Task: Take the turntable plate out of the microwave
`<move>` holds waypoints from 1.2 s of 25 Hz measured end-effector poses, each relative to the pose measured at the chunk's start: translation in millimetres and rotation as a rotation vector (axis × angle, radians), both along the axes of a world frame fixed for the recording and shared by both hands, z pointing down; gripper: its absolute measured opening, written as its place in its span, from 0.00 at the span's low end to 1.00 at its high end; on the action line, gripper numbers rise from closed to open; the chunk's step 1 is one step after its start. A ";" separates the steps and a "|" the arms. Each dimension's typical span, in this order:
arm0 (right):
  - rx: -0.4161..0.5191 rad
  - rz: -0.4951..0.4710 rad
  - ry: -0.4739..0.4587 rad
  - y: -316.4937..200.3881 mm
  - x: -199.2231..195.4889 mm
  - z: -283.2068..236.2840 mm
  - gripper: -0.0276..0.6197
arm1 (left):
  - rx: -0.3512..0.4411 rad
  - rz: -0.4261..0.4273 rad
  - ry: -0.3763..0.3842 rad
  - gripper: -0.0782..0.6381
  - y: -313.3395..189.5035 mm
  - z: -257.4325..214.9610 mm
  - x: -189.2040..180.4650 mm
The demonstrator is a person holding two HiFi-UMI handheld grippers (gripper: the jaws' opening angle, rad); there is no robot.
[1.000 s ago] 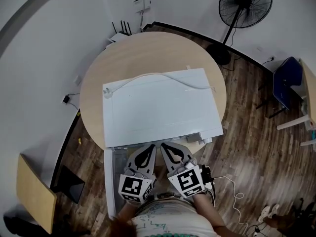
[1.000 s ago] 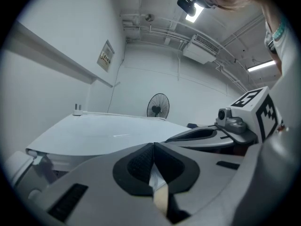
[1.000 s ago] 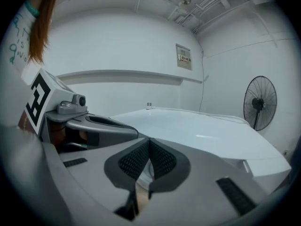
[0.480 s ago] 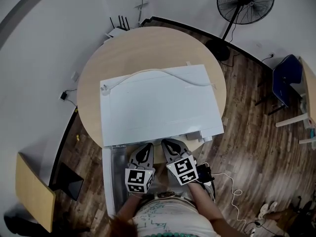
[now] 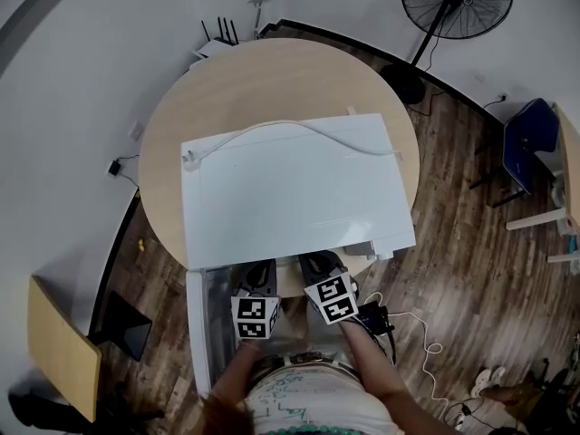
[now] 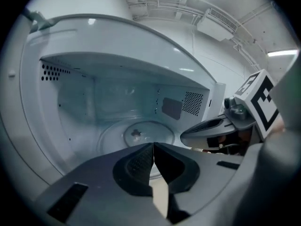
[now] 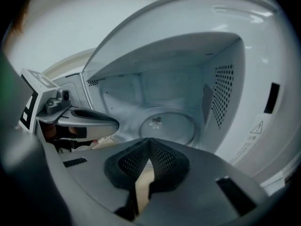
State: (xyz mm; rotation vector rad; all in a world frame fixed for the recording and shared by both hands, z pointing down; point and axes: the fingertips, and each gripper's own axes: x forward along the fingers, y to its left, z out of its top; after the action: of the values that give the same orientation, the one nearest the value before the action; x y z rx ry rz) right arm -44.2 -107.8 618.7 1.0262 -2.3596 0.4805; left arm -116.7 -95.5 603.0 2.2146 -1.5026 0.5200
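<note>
Facing the open microwave [image 5: 290, 188], left tool [image 6: 154, 146] & right tool [image 7: 149, 140] at its mouth, jaws pressed together, nothing in them.
Turntable plate [image 6: 136, 134] lies flat on the cavity floor, centre, untouched. Looks like clear glass: round, thin, smooth, low rim. Prob. heavy-ish, stiff, slippery, breakable. I'd pinch the near rim, one tool each side, and lift it level. Cavity walls are pale painted metal w/ perforated vents; desk [image 5: 181, 125] is round, light wood.
</note>
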 end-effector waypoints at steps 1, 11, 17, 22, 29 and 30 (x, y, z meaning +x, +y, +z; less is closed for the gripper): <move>-0.006 0.005 0.001 -1.2 0.2 3.3 0.03 | -0.007 -0.008 -0.001 0.13 -1.1 2.8 -1.9; -0.073 0.093 -0.038 -4.3 11.1 14.4 0.03 | -0.117 -0.187 0.150 0.13 1.7 25.4 -21.2; -0.128 0.166 -0.062 -2.2 20.7 23.0 0.03 | -0.176 -0.281 0.234 0.20 8.7 34.1 -32.1; -0.235 0.271 -0.205 -1.1 30.8 26.2 0.05 | -0.265 -0.407 0.381 0.43 14.1 46.8 -36.8; -0.266 0.301 -0.225 2.2 43.7 27.5 0.08 | -0.376 -0.536 0.601 0.48 11.0 68.1 -28.6; -0.266 0.298 -0.224 3.4 44.8 27.2 0.09 | -0.385 -0.548 0.628 0.48 9.6 69.5 -26.7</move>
State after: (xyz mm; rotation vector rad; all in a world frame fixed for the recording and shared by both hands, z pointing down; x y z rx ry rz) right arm 0.6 -104.4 646.0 1.2538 -2.2537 1.0401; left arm -143.3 -85.9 672.5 1.3952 -1.4143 -0.0664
